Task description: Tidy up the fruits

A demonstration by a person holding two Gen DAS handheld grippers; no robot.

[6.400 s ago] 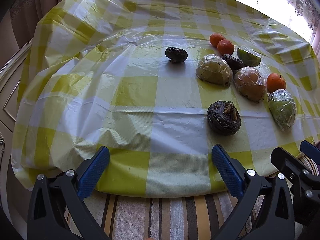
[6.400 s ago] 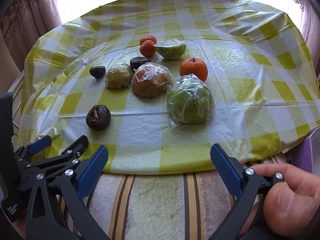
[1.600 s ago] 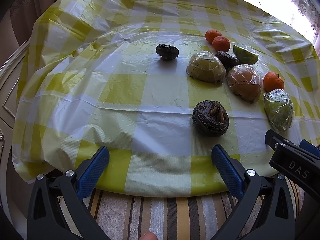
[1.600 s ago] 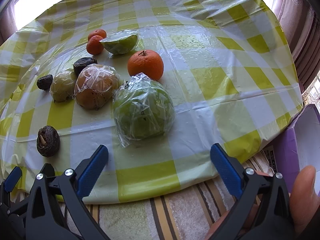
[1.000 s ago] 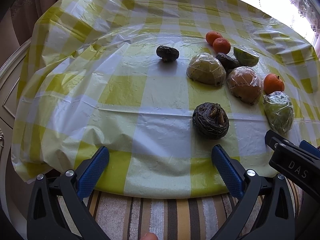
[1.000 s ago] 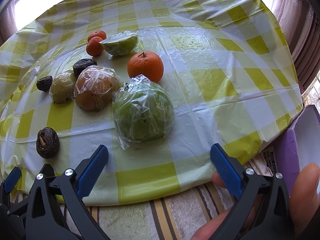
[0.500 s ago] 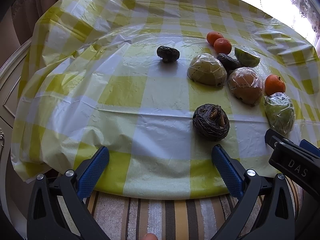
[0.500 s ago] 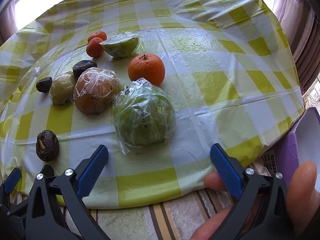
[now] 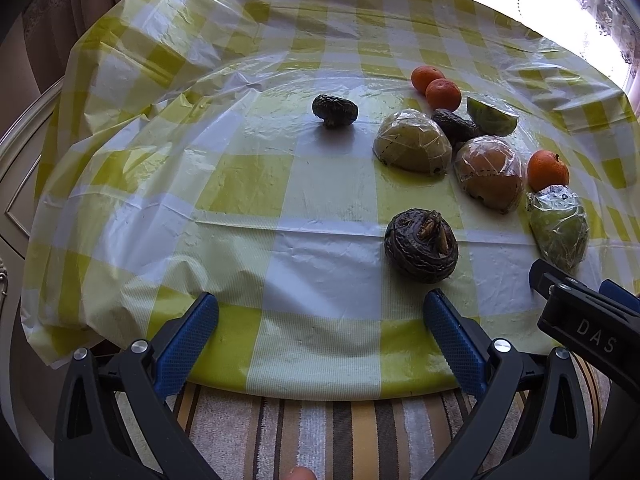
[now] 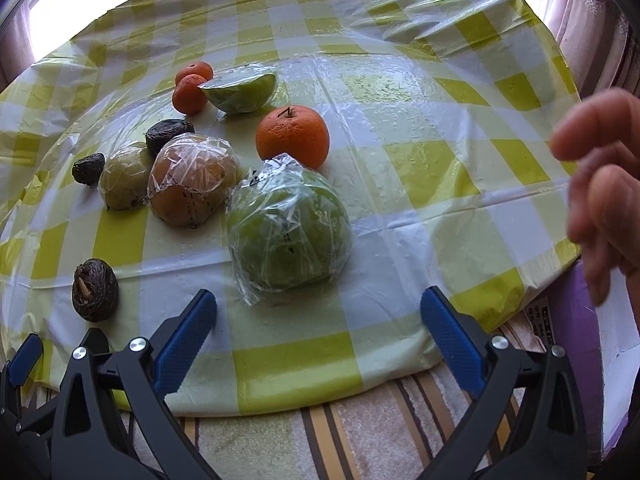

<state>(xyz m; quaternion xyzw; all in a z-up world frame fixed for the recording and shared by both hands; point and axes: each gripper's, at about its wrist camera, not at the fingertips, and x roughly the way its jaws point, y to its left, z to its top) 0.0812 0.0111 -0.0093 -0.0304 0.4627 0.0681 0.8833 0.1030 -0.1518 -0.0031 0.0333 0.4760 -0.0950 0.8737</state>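
Left wrist view: my left gripper point(image 9: 320, 334) hung at the counter point(image 9: 248, 184) edge, jaws spread wide, grasping nothing. A dark wrinkled fruit point(image 9: 421, 251) sat just ahead, right of centre.

Right wrist view: my right gripper point(image 10: 318, 332) also stood released. The plastic-wrapped green fruit point(image 10: 289, 225) lay just beyond it, touching an orange point(image 10: 292, 136). A hand point(image 10: 604, 196) hovered at right.

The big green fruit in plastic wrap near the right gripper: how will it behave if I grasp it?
The wrapped green fruit looks round, so it may roll if nudged. Its glossy, crinkled film could let the blue pads slip. It is probably firm and rather heavy.
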